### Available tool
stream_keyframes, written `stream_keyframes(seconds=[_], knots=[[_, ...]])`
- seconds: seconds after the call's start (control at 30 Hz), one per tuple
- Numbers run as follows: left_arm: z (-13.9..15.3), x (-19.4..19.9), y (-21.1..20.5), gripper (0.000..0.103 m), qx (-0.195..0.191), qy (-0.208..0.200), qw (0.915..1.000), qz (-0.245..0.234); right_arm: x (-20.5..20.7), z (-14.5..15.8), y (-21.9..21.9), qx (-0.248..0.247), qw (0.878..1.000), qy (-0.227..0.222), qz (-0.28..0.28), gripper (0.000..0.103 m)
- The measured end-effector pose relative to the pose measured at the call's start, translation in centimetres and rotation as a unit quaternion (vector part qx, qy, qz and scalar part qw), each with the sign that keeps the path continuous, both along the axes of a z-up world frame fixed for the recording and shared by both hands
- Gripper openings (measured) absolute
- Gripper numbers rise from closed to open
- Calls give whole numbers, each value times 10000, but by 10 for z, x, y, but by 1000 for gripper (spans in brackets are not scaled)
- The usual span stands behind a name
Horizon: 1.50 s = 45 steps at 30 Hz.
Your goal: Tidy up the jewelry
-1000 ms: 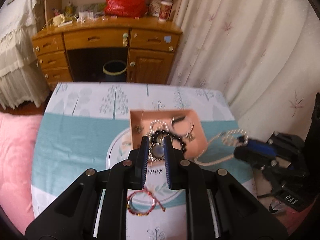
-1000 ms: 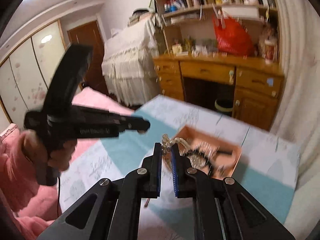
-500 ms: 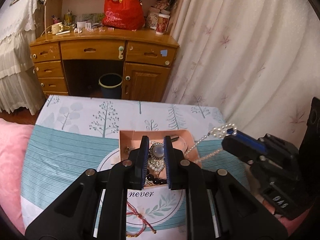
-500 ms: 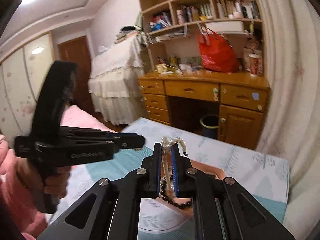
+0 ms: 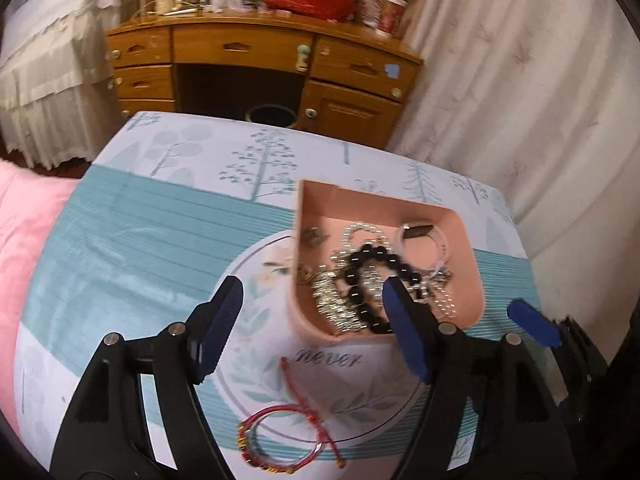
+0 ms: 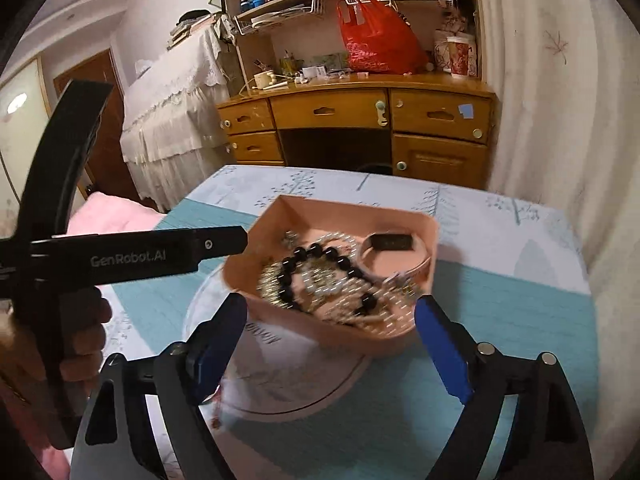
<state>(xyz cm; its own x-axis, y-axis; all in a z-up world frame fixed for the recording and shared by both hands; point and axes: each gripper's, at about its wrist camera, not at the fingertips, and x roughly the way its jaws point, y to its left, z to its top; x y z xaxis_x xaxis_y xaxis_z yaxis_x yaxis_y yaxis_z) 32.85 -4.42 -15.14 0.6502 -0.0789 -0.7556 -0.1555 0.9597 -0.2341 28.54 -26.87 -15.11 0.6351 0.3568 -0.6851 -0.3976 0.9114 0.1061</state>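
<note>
A pink tray (image 5: 468, 236) (image 6: 430, 232) sits on the patterned tablecloth and holds a black bead bracelet (image 5: 372, 264) (image 6: 316, 254), pearl and silver chains (image 5: 332, 300) (image 6: 344, 304) and a clear ring. My left gripper (image 5: 312, 308) is open and empty, just in front of the tray's near edge. My right gripper (image 6: 330, 320) is open and empty, with the tray's near corner between its fingers. A red string bracelet (image 5: 280, 428) lies on the cloth below the left gripper. The right gripper's blue fingertip (image 5: 532, 324) shows right of the tray in the left wrist view.
The left gripper's body and the hand holding it (image 6: 120, 256) fill the left of the right wrist view. A wooden desk (image 5: 260, 56) with a red bag (image 6: 376, 44) stands behind the table. Curtains (image 5: 520, 80) hang on the right, and a pink cushion (image 5: 24, 240) lies left.
Both grippers have opened. The pendant piece from the left gripper and the pearl necklace from the right gripper now lie in the tray. Both grippers have come lower toward the table.
</note>
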Motion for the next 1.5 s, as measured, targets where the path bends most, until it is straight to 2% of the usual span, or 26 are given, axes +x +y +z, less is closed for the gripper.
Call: stream_keyframes(seconds=[0.1, 0.17, 0.27, 0.37, 0.5, 0.77, 0.87, 1.1, 1.13, 1.2, 1.27, 1.5], knots=[[-3, -13, 17, 73, 22, -98, 9996, 275, -11, -6, 10, -35, 9999, 40, -107, 93], [-4, -22, 27, 74, 85, -92, 9991, 407, -19, -12, 17, 14, 9998, 172, -93, 93], [-13, -31, 46, 74, 156, 174, 9974, 687, -32, -26, 31, 134, 9989, 451, 47, 93], [-22, -39, 60, 74, 93, 375, 9951, 908, -44, -39, 46, 50, 9976, 675, 113, 93], [-28, -60, 76, 74, 78, 442, 9912, 1245, -55, -57, 67, -61, 9950, 980, 185, 93], [-30, -88, 99, 74, 295, 495, 9857, 1585, -68, -85, 119, -701, 9908, 882, 750, 96], [-33, -102, 113, 74, 182, 516, 9829, 1758, -74, -94, 139, -929, 9885, 789, 897, 96], [-33, -127, 135, 74, 193, 508, 9783, 2001, -72, -104, 164, -1154, 9860, 738, 953, 96], [-33, -130, 138, 74, 162, 496, 9780, 2020, -71, -105, 165, -1176, 9860, 732, 926, 95], [-33, -132, 141, 74, 106, 495, 9774, 2053, -71, -104, 166, -1203, 9868, 627, 889, 77], [-34, -135, 143, 74, 71, 518, 9770, 2069, -71, -103, 168, -1236, 9865, 520, 936, 66], [-30, -140, 146, 74, 117, 472, 9772, 2067, -65, -91, 167, -967, 9878, 659, 1022, 65]])
